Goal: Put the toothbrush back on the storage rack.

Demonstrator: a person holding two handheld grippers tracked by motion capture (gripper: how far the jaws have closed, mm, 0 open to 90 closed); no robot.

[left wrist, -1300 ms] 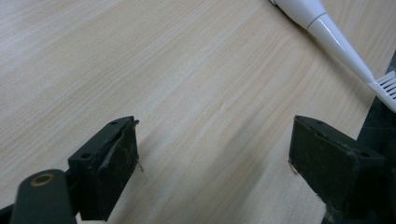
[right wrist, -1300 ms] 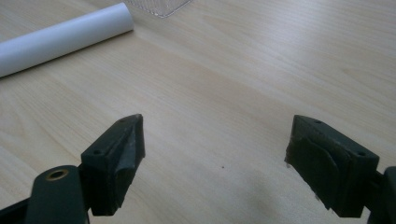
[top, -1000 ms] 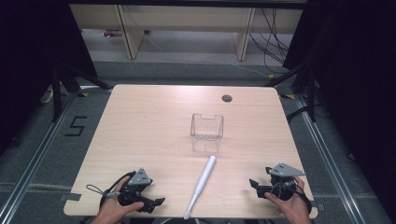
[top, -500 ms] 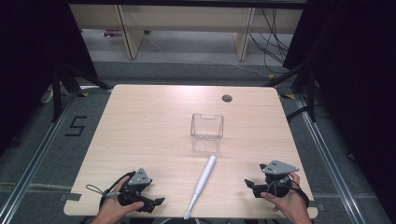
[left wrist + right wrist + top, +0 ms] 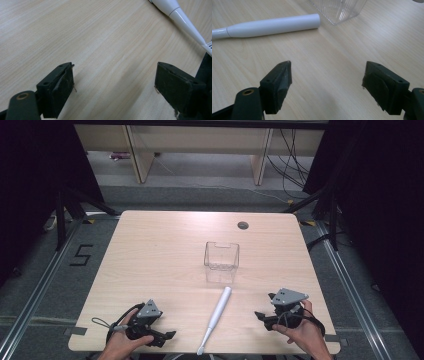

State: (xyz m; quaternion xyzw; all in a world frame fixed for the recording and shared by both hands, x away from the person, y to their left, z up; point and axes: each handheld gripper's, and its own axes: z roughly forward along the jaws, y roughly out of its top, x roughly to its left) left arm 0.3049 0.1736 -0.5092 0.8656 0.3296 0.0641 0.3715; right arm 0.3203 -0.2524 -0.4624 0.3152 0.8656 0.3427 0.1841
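A white electric toothbrush [image 5: 216, 318] lies on the wooden table [image 5: 160, 250], its brush end at the near edge and its handle pointing toward a clear plastic box [image 5: 221, 255] at the table's middle. My left gripper [image 5: 167, 336] rests near the front edge, left of the toothbrush, open and empty. In the left gripper view the toothbrush neck [image 5: 185, 21] crosses the upper right corner. My right gripper [image 5: 261, 316] is held right of the toothbrush, open and empty. The right gripper view shows the toothbrush handle [image 5: 274, 25] ahead on the left and the box [image 5: 338, 10] beyond.
A round cable hole [image 5: 243, 225] sits near the table's far edge. Shelving [image 5: 200, 150] and cables [image 5: 290, 150] stand on the floor beyond the table. A "5" [image 5: 81, 255] is marked on the floor at left.
The right gripper has shifted slightly left and turned toward the toothbrush. The left gripper, toothbrush and box have stayed put.
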